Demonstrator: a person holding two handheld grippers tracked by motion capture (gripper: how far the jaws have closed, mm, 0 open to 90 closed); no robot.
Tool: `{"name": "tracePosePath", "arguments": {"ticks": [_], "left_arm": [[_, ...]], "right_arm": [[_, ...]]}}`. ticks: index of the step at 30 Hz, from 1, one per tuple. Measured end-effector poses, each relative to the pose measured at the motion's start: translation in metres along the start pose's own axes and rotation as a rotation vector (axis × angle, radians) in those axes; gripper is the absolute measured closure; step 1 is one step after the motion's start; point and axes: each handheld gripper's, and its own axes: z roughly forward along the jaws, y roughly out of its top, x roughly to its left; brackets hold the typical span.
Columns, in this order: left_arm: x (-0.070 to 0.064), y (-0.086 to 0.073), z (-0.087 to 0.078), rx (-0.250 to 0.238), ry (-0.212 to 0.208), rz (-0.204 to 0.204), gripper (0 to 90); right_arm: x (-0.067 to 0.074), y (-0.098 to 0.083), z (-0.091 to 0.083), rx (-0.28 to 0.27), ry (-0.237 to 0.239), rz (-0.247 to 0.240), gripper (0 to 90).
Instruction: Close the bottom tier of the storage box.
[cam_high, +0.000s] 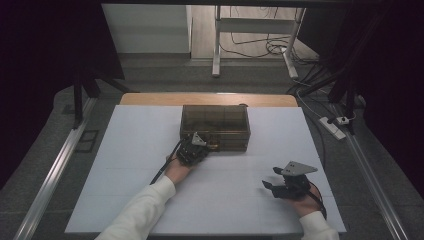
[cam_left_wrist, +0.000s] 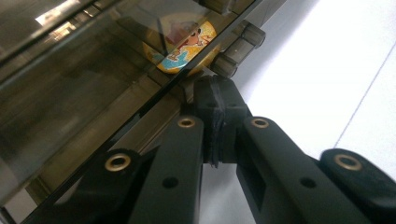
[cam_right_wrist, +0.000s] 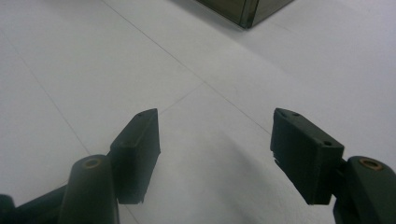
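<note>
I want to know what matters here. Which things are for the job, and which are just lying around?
For the job:
- smoky clear box
- latch on its front
- left gripper, shut at the box front

Just lying around:
- right gripper, open, above the white table
- round cartoon picture seen inside the box
- power strip on the floor

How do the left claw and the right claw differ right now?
The left claw has its black jaws shut together, while the right claw holds its jaws apart with nothing between them. The left claw sits against the front of the smoky transparent plastic box; the right claw rests apart from it over the bare white table. Both are black, hand-held and two-jawed.
</note>
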Motion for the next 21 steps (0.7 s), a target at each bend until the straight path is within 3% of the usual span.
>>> {"name": "tracePosePath", "arguments": {"ticks": [14,21], "left_arm": [[0.0054,0.0036,0.0006,-0.013,-0.008,-0.013,88.6],[0.0016,0.0031,-0.0031,-0.001,-0.01,-0.005,88.6]], "right_arm": [[0.0009,-0.0006,-0.0008,-0.007,0.007,0.006,33.3],[0.0004,-0.001,-0.0009,-0.016,0.008,0.006,33.3]]}}
